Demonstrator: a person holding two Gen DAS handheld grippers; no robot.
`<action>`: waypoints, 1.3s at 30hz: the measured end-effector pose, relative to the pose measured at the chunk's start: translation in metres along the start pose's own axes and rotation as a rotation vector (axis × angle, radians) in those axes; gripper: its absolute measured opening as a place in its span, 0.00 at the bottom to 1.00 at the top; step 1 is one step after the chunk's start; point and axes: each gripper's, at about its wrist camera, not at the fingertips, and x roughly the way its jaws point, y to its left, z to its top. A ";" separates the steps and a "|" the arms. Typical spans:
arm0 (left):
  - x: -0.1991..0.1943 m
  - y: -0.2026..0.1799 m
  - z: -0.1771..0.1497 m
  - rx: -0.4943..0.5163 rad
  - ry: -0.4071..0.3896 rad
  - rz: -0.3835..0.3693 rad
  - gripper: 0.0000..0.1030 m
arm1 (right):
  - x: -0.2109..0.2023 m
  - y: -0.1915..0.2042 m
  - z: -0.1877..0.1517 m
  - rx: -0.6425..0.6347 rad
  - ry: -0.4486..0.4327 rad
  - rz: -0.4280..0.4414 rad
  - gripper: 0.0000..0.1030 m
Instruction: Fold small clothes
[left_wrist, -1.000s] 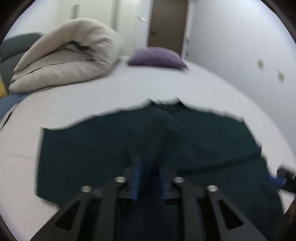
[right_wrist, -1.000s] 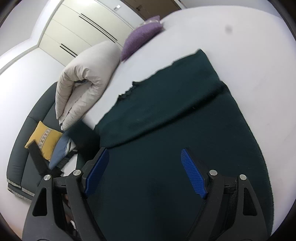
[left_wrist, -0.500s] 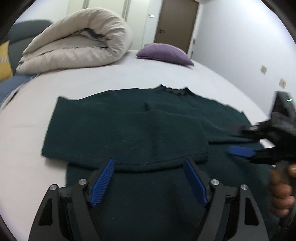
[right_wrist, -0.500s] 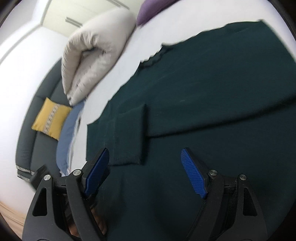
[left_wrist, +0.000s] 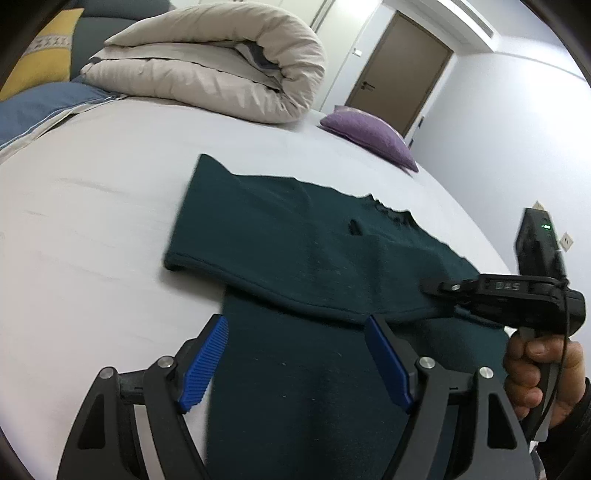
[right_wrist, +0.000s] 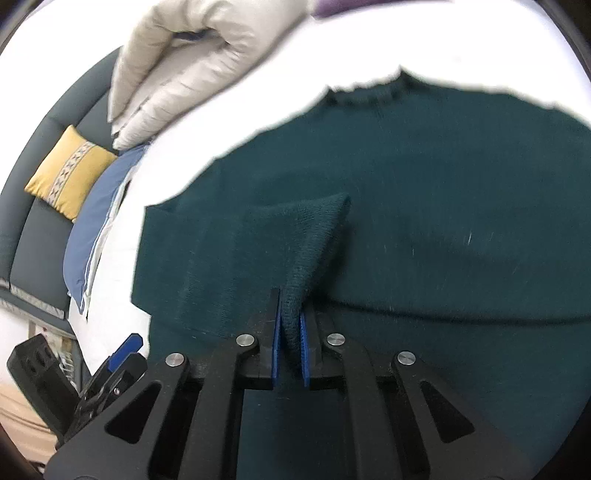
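Note:
A dark green knitted sweater (left_wrist: 295, 251) lies flat on a white bed (left_wrist: 92, 221), its sleeves folded across the chest. It fills the right wrist view (right_wrist: 443, 221) too. My left gripper (left_wrist: 295, 362) is open and empty, low over the sweater's lower body near its left edge. My right gripper (right_wrist: 290, 350) is shut on the cuff end of a folded sleeve (right_wrist: 306, 236) and lifts it a little. The right gripper also shows at the right of the left wrist view (left_wrist: 432, 286), over the sleeve.
A rolled beige duvet (left_wrist: 221, 70) and a purple pillow (left_wrist: 369, 136) lie at the bed's far end. A blue pillow (right_wrist: 99, 206) and a yellow cushion (right_wrist: 70, 173) on a dark sofa sit to the left. A brown door (left_wrist: 399, 62) stands behind.
My right gripper, open half a second ago, has closed on the sleeve's cuff end and raised it. My left gripper, shut a second ago, has opened and drawn to the sweater's left side.

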 end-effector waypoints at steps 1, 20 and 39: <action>-0.001 0.002 0.002 -0.006 -0.003 0.000 0.75 | -0.006 0.003 0.004 -0.021 -0.014 -0.010 0.07; 0.037 0.028 0.082 -0.032 -0.008 0.091 0.73 | -0.015 -0.110 0.045 0.014 -0.099 -0.125 0.06; 0.149 0.037 0.122 0.049 0.129 0.164 0.16 | 0.001 -0.126 0.022 0.016 -0.109 -0.135 0.06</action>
